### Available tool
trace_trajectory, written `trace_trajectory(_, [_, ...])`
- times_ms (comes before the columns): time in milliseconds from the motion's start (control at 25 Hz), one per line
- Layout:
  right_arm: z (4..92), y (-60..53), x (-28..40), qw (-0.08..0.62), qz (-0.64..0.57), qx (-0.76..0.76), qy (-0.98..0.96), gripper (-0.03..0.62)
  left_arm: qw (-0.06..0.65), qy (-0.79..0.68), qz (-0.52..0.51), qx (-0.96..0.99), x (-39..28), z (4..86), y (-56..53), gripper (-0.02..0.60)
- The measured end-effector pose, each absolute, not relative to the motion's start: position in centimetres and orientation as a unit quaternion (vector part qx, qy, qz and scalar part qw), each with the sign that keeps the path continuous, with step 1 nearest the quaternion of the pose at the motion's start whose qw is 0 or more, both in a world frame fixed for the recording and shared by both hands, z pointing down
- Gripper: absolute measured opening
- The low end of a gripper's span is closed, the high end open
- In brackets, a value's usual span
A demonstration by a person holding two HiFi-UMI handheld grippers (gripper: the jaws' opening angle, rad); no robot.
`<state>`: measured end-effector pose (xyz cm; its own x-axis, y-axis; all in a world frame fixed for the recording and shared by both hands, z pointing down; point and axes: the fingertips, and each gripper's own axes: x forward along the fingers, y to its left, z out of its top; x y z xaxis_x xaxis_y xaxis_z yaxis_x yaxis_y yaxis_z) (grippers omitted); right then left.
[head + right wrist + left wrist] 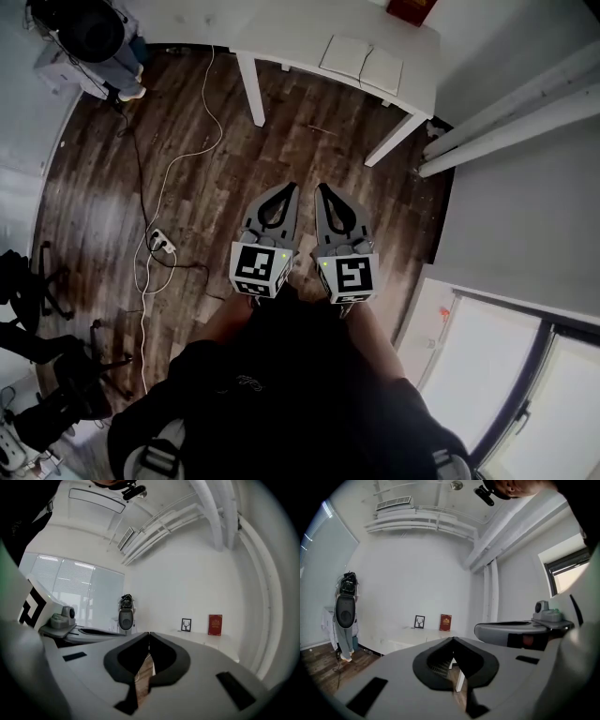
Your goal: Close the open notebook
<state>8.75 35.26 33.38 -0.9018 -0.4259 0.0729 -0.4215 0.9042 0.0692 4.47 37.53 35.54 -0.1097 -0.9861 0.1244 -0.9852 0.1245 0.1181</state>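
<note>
both grippers are held side by side out in front of the person, well short of the table. the left gripper point(284, 190) has its jaws pressed together at the tips with nothing between them. the right gripper point(325, 190) is the same deal, closed up tight and empty. in the left gripper view a bit of white table leg point(461, 681) shows through the opening behind the jaws.

the open notebook point(362, 64) lies flat on the white table point(281, 33) at the top of the head view. it's pages up, near the table's right end, well apart from both grippers. a red book point(410, 9) stands on the table against the wall, behind the notebook. in the gripper views there's a small framed picture point(419, 621) just beside that book. looks like a deer head in it, but it's too small to be sure.

there's dark wood floor point(309, 159) between the person and the table. a white cable point(167, 173) runs across it down to a power strip point(161, 244). some black gear point(37, 375) sits at the left edge.
</note>
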Motion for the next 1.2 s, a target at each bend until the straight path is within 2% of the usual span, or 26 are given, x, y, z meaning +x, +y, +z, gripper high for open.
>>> trace_trajectory(320, [35.4, 31.6, 8.7, 0.079, -0.033, 0.242, -0.966, 0.023, 0.125, -0.719, -0.016, 0.683, 4.8, 38.2, 33.6, 0.002])
trace_trajectory(840, [34.1, 18.6, 1.0, 0.032, -0.009, 0.202, -0.979, 0.023, 0.107, -0.742, 0.029, 0.661, -1.6, 37.4, 21.5, 0.002])
trace_trajectory(1200, [36.6, 9.0, 3.6, 0.029, 0.036, 0.231, -0.972, 0.023, 0.104, -0.731, 0.081, 0.670, -0.5, 38.7, 12.6, 0.002])
